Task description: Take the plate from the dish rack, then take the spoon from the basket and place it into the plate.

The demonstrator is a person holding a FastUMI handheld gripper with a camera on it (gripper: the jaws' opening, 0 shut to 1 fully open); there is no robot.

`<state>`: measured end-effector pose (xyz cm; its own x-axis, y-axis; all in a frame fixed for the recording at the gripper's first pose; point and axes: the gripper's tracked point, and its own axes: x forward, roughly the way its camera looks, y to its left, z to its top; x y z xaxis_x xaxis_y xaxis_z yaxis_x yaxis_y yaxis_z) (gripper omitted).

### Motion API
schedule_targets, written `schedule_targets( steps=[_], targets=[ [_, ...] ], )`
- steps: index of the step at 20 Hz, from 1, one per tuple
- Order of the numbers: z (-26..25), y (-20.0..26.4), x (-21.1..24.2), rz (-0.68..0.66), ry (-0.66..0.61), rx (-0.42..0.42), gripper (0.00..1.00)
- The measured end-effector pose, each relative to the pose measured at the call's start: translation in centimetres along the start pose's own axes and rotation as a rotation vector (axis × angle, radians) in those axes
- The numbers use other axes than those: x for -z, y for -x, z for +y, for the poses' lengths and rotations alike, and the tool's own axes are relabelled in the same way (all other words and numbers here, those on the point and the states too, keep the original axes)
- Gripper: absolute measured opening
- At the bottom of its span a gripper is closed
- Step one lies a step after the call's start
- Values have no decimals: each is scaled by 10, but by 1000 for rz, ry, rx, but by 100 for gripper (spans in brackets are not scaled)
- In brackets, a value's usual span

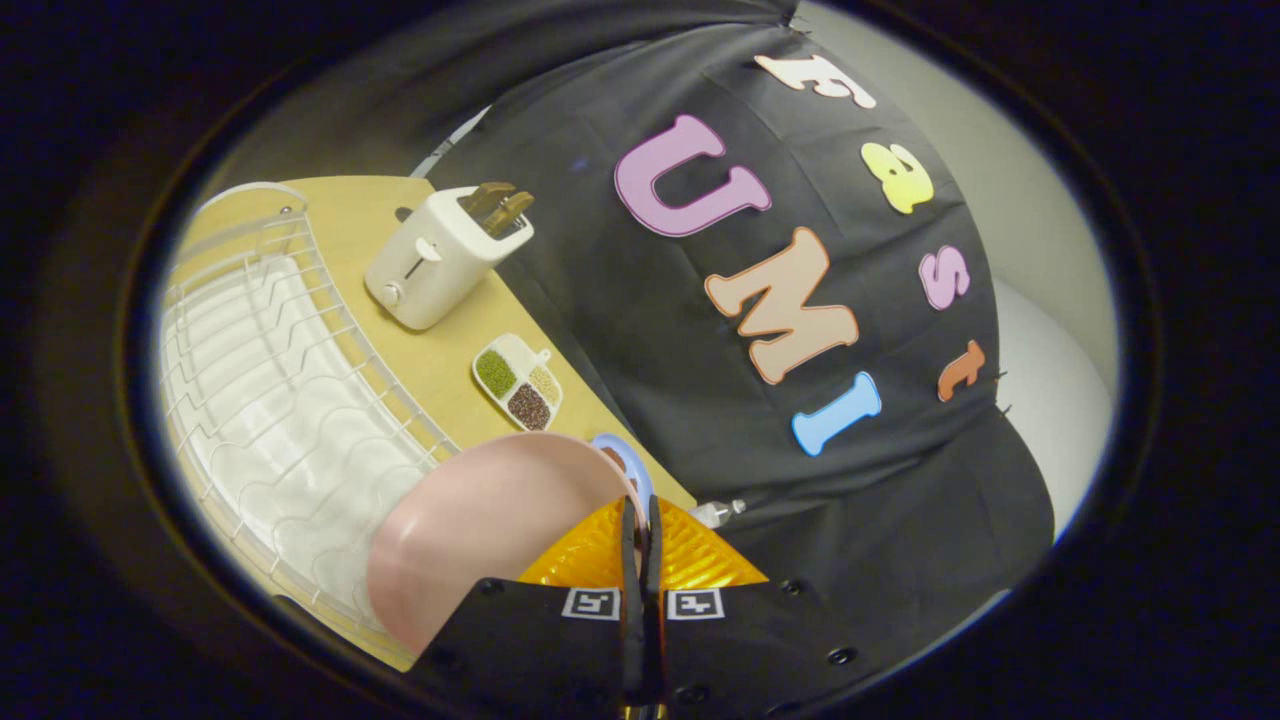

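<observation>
The view is tilted, with the wooden table (440,370) running slantwise. A pink plate (480,530) hangs in the air above the white wire dish rack (280,400), lifted out of its slots. My gripper (640,508) is shut on the plate's rim, which sits in the thin gap between the two fingers. Just beyond the fingertips a blue rim (628,455) peeks from behind the plate; I cannot tell what it belongs to. A small silvery tip (722,512) lies beside the fingers at the table's edge.
A white toaster (445,255) with two slices of toast stands beyond the rack. Between it and the plate lies a small white dish (520,380) with three compartments of grains. The booth's black cloth wall (700,330) rises right behind the table.
</observation>
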<state>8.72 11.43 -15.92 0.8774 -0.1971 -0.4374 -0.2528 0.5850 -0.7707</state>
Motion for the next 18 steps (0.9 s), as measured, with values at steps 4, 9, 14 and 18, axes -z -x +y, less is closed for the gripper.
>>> schedule_targets(
  steps=[4, 9, 14, 18],
  targets=[
    [-16, 9, 5, -7, -35, 10, 3],
    [-45, 26, 10, -27, -129, 27, 3],
    [-78, 40, 30, -24, -210, 62, 3],
    [-102, 48, 56, -17, -268, 96, 3]
  ],
)
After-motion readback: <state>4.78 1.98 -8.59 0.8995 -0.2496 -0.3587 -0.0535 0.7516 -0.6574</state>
